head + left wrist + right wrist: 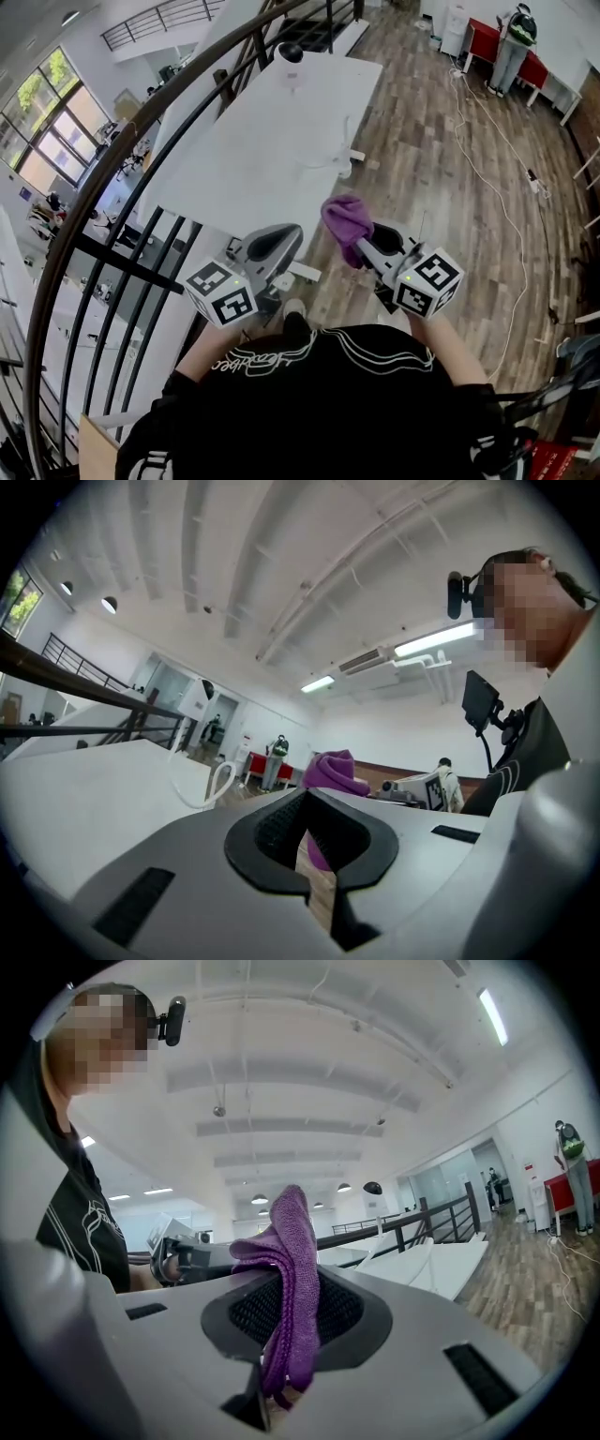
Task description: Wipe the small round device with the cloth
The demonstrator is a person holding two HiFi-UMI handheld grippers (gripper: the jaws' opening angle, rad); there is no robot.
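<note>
Gripping the cloth (pixel 292 1269) by one fold, right gripper (pixel 286 1340) is risking dropping it before the table (pixel 253 159); left gripper (pixel 314 846) is idling closed, empty.

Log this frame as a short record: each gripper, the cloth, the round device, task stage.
left gripper: jaws closed, nothing between them
right gripper: shut on the purple cloth
purple cloth: bunched in the right jaws, held off the table
small round device: dark, at the white table's far end, away from both grippers
task stage: wiping not yet begun
</note>
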